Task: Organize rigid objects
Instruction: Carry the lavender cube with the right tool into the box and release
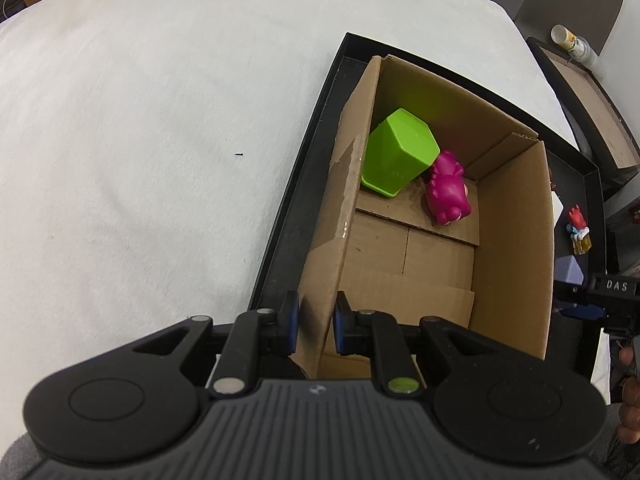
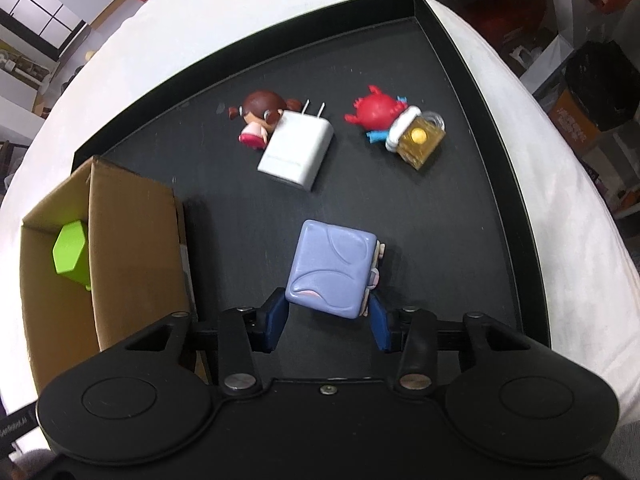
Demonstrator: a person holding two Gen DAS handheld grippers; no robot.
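The right gripper (image 2: 328,312) clamps the lavender cube toy (image 2: 333,268). It should lift straight. The left gripper (image 1: 316,326) pinches the cardboard box (image 1: 516,240) wall, steadying it.

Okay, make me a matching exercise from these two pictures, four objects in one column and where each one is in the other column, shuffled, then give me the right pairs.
Objects:
1. green plastic hexagonal cup
2. white wall charger plug
3. lavender-blue cube-shaped toy
4. red crab-like figure on a gold block

Places:
A. between the fingers of the right gripper
B. lying in the cardboard box next to the magenta toy
C. on the black tray, alone near its far right corner
D. on the tray, touching the brown-haired doll figure

Pairs: 1-B, 2-D, 3-A, 4-C
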